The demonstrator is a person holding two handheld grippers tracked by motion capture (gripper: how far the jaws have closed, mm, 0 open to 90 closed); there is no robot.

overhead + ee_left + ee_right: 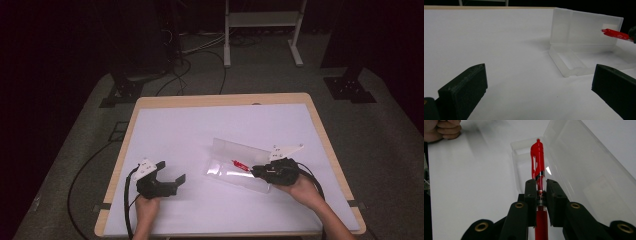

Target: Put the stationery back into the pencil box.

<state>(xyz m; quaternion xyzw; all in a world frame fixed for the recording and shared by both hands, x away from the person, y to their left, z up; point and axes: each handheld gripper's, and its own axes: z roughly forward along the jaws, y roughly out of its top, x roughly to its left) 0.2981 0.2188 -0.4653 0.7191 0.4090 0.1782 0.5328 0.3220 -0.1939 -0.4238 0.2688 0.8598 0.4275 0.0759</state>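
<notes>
Near the bench's [165, 107] right front edge, the right gripper [256, 171] is clenching a red pen [537, 160] over the open clear case [235, 172]; the left gripper [172, 175] is resting released near the left front corner.

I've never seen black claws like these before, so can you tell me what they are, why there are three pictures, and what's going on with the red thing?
A person sits at a table with a white top and holds a squeeze tool in each hand. One picture looks down from above; the other two come from small cameras riding on each tool. The right gripper is pinching a red pen above a clear plastic case that lies open with its lid up. The left gripper waits with its jaws wide open, holding nothing.
</notes>
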